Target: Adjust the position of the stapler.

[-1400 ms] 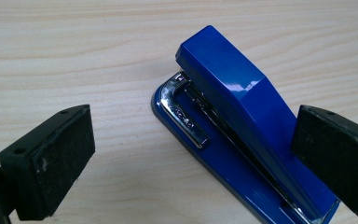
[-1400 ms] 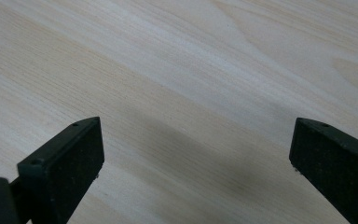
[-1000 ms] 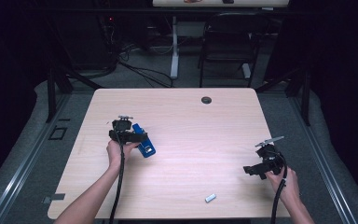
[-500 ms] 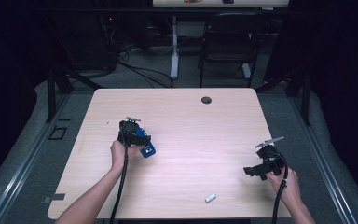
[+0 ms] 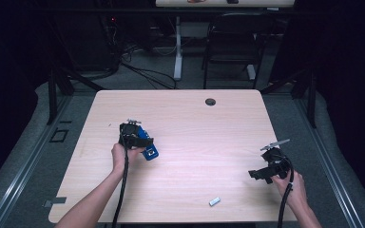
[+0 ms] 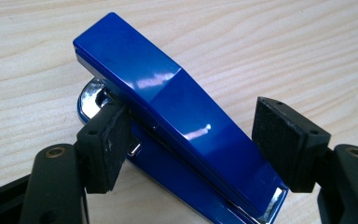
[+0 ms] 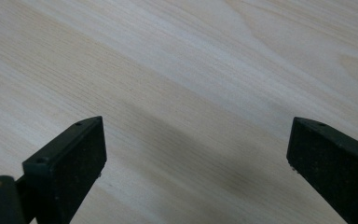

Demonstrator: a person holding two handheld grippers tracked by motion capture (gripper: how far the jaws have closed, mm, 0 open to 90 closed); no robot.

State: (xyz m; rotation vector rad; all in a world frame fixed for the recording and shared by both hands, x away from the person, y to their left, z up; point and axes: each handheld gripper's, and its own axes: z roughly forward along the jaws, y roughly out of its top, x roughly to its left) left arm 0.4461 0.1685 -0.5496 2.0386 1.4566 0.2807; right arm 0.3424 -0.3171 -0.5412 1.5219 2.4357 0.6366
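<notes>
A blue stapler (image 5: 149, 151) (image 6: 177, 107) lies flat on the wooden table (image 5: 195, 123), left of the middle. My left gripper (image 5: 140, 142) (image 6: 191, 140) reaches down over it, and its jaws have just been closing with the stapler between them. In the left gripper view the left pad (image 6: 107, 144) presses on the stapler's side near the metal base. The right pad (image 6: 284, 140) sits against its opposite edge. My right gripper (image 5: 259, 175) (image 7: 196, 158) hovers open near the table's right front, over bare wood.
A small white object (image 5: 214, 201) lies near the front edge, between the two hands. A dark round grommet (image 5: 210, 101) sits at the table's back edge. Behind the table stand a chair (image 5: 233, 38) and cables on the floor.
The left gripper's jaws have drawn in around the blue stapler, and the gripper now covers more of it. The right gripper has kept still.
</notes>
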